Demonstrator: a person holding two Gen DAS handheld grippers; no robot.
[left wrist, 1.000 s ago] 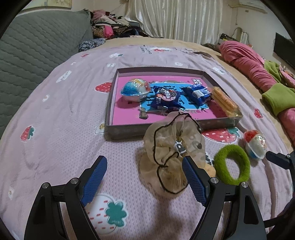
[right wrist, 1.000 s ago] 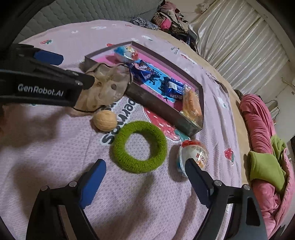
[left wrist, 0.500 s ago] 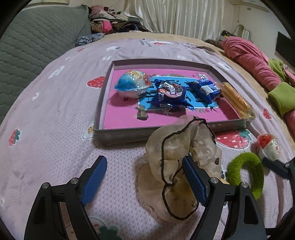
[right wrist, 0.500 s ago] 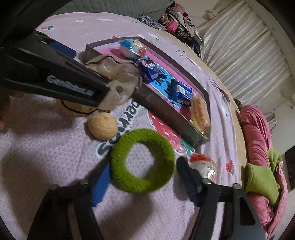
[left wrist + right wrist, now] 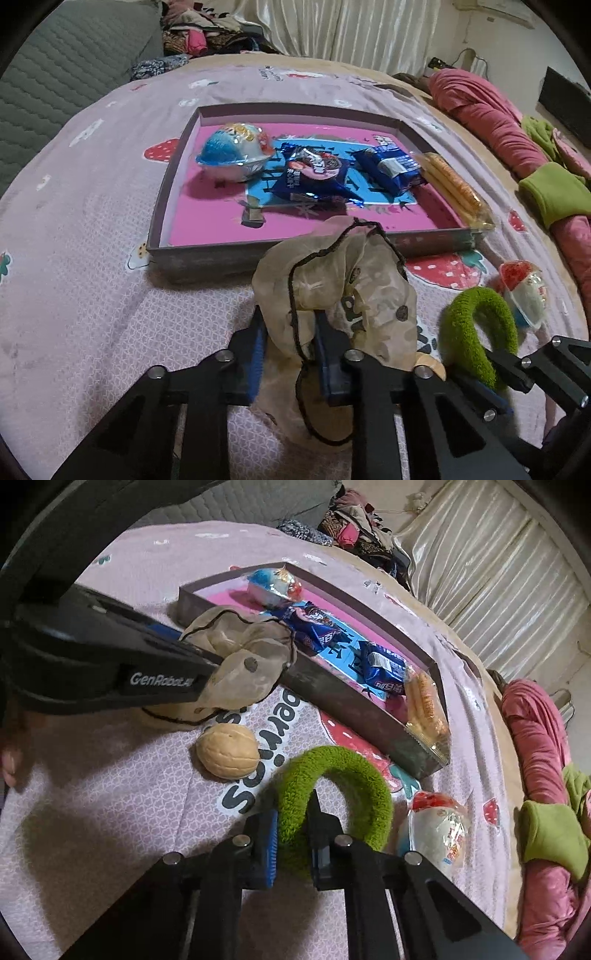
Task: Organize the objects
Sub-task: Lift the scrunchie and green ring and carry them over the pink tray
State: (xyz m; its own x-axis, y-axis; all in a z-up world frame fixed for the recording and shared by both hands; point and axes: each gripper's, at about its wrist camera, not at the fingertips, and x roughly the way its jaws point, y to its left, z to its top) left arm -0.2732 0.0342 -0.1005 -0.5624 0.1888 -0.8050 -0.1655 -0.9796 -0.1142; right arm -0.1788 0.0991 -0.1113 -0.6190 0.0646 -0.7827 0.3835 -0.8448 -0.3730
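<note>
Left tool (image 5: 288, 343) clenched the beige scrunchie (image 5: 332, 280) — right tool (image 5: 291, 834) gripped the green hair tie (image 5: 332, 794), tray (image 5: 221, 258) at 12 o'clock.

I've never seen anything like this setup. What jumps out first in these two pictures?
Two black grippers each pinch a hair tie above a pink strawberry-print bedspread: the left gripper is shut on a beige scrunchie, the right gripper on a fuzzy green hair tie. Behind them sits a shallow tray with a bright pink floor, holding wrapped snacks. A walnut lies loose on the bedspread between the two hair ties.
</note>
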